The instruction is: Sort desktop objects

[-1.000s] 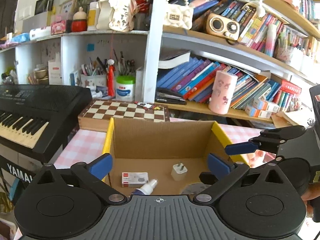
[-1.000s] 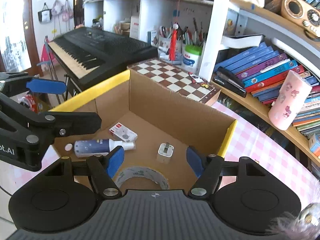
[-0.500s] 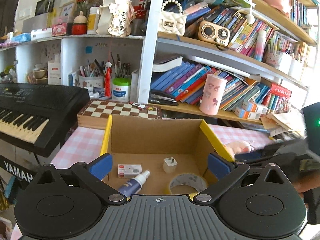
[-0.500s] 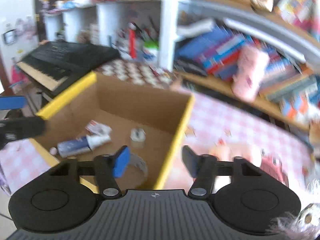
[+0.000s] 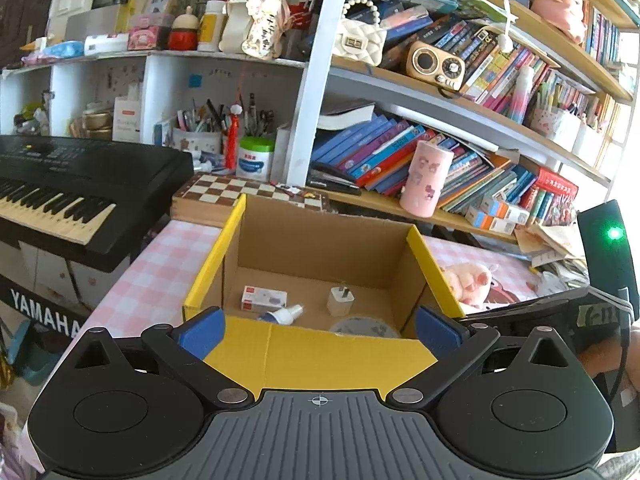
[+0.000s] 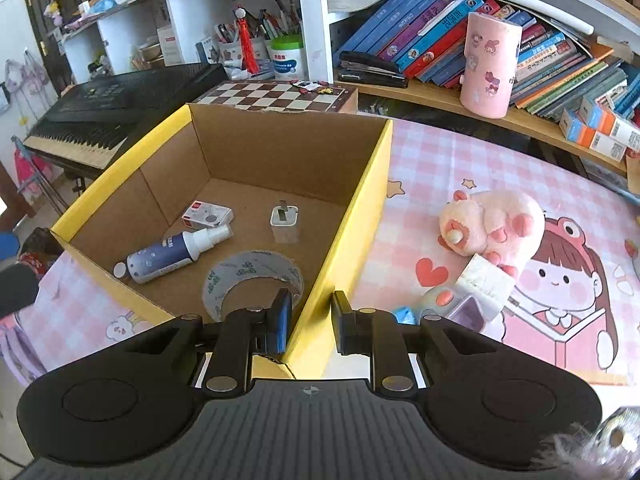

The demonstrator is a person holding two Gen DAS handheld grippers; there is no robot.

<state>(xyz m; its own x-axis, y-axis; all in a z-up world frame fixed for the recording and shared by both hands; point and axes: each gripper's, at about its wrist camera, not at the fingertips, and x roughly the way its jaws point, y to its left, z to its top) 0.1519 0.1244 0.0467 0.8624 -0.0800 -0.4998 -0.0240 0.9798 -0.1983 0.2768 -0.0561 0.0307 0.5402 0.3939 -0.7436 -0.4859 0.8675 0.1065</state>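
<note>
Right claw has narrowed astride the box wall — four items inside (left claw wide).

Pink checked table, cardboard box, plush toy

Bright daylight is flooding both views, coming from the right in the left wrist view, where the far right edge is blowing out to white past the bookshelf. The cardboard box is casting a soft shadow across its own floor, and the roll of tape is catching a mild sheen. Both pictures are staying sharp in the middle, while fisheye distortion is bending shelves and walls toward the edges and the corners are softening.
</note>
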